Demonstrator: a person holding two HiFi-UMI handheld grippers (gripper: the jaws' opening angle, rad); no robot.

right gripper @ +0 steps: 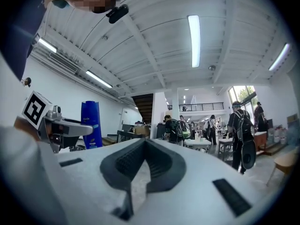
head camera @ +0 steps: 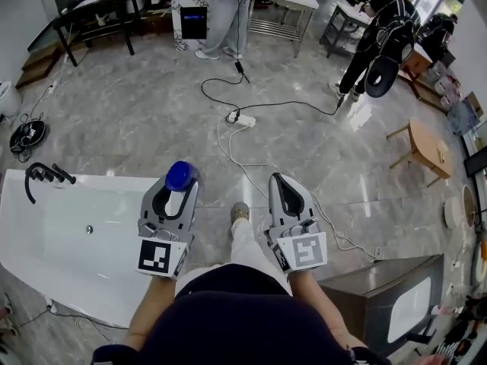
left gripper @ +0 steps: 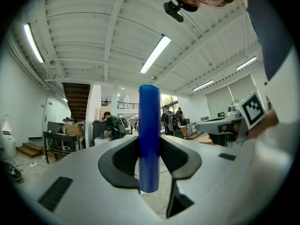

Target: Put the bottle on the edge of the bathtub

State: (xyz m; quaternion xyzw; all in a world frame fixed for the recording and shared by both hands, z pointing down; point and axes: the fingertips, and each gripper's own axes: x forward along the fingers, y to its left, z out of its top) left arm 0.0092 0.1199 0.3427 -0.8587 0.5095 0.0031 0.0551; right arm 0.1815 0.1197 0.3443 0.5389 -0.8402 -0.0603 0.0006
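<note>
A blue bottle stands upright between the jaws of my left gripper, which is shut on it. In the left gripper view the bottle is a blue column pinched in the middle of that gripper. It is held in the air over the right end of the white bathtub, which lies at the lower left. My right gripper hangs beside it over the floor, shut and empty; its view shows its tips meeting and the bottle off to the left.
A black faucet sits on the tub's far left rim. A power strip with cables lies on the marble floor ahead. A wooden stool stands at the right and a grey cabinet at the lower right. People stand by tables at the back.
</note>
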